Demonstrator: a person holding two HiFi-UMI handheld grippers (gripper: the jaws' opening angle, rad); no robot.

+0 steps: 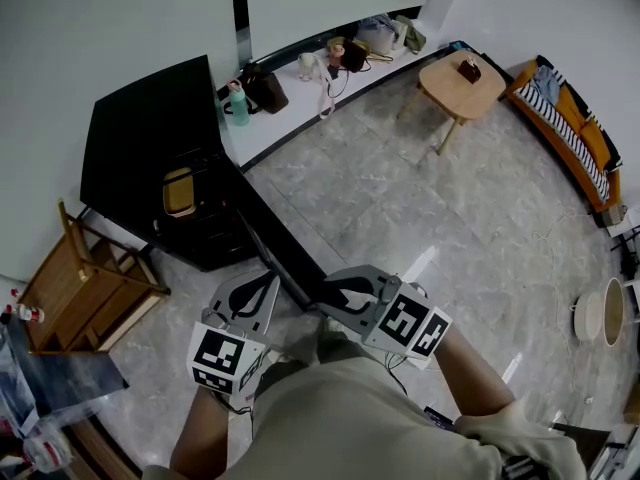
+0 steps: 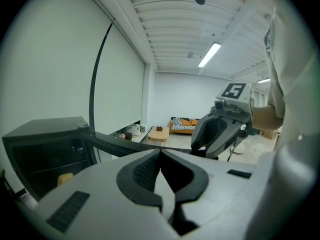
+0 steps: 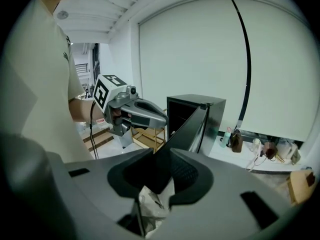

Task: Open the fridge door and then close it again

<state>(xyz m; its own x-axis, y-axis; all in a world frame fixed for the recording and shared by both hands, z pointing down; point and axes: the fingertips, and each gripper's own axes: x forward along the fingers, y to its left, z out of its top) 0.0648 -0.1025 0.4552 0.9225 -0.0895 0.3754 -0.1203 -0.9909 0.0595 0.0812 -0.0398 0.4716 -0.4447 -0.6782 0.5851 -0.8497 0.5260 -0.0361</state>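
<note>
The squat black box-shaped fridge stands against the white wall at the left. Its flat black door stands wide open, jutting across the grey marbled stone floor toward the person. The door's free edge ends right at the right gripper, whose jaws are set narrow and pinch that edge between them. The right gripper view shows the dark slab running straight into the gap. The left gripper sits just beside the door, on the side facing the open cabinet, its jaws closed tip to tip with nothing in them. Inside the cabinet a flat yellow container lies on a shelf.

Behind the fridge a long white ledge follows the wall. A green bottle stands on it near the fridge's rear corner. Left of the fridge, an open wooden frame shelf stands near the cabinet's front, so that side is tight. On the door's outer side the floor lies open as far as the light wooden low table and the orange sofa — both well apart from the door's edge.
</note>
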